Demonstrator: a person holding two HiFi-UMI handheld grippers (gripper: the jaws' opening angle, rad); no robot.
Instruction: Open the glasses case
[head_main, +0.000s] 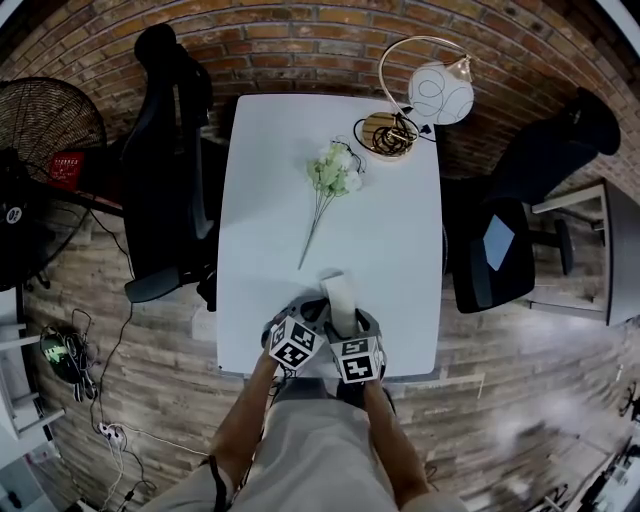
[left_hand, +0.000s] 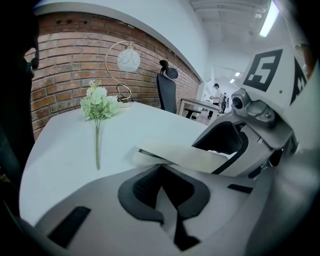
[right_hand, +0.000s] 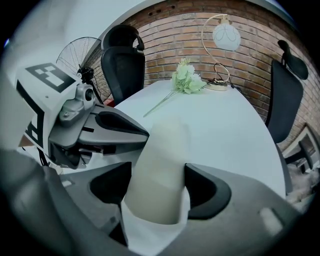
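Observation:
A cream glasses case (head_main: 338, 300) lies lengthwise at the near edge of the white table (head_main: 390, 230). My right gripper (head_main: 347, 325) is shut on its near end. The right gripper view shows the case (right_hand: 160, 165) filling the gap between the right gripper's (right_hand: 157, 173) two dark pads. My left gripper (head_main: 308, 318) sits close beside it on the left. Seen from the left gripper view, the left gripper (left_hand: 161, 167) has its pads met at the tips, right against the case's (left_hand: 190, 157) long side, where a thin dark seam shows. A pinch on the case cannot be made out.
A bunch of pale green artificial flowers (head_main: 333, 175) lies mid-table. A globe lamp (head_main: 425, 95) stands at the far right corner. Black office chairs flank the table on the left (head_main: 165, 150) and on the right (head_main: 510, 220). A floor fan (head_main: 40, 150) stands far left.

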